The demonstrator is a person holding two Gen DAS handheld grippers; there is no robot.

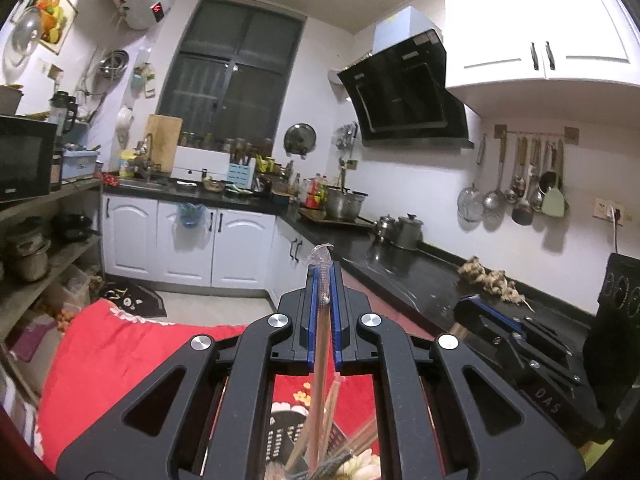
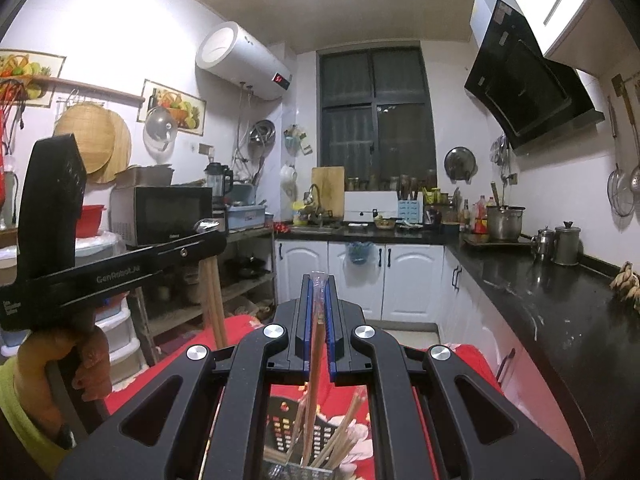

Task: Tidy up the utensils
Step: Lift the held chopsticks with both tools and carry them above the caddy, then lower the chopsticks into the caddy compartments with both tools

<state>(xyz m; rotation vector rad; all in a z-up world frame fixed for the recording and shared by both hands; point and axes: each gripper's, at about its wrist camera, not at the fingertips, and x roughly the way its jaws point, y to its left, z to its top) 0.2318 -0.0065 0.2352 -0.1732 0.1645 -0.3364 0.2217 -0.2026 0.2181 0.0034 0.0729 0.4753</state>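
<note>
Your kitchen has white cupboards, a dark window at the back and a long black worktop [image 2: 552, 312] down the right side. Below your tools lies a red cloth [image 1: 108, 356] with flowers on it.

Your left gripper [image 1: 325, 292] is nearly shut. Its blue pads [image 1: 312, 308] squeeze a pair of wooden chopsticks in a clear plastic wrapper [image 1: 322, 344]. The wrapper tip pokes out past the fingers and bends over. The sticks run down between the fingers toward a black holder [image 1: 288, 436] at the bottom edge of the left view.

Your right gripper [image 2: 319, 300] is nearly shut too. It pinches another wrapped chopstick pair [image 2: 314, 356] between its blue pads [image 2: 331, 320]. That pair also reaches down to the holder [image 2: 284, 428], which stands on the red cloth. More loose chopsticks [image 2: 340, 436] stick up out of the holder and lean to the right.

In the right view you see the left gripper from the side, up at the left, with your hand [image 2: 80, 360] around its handle and the sticks hanging under it.

The holder is cut off at the bottom of both views, so you cannot see its base. How many chopsticks stand in it is hard to count. The far ends of the held sticks hide behind the tool frames.
</note>
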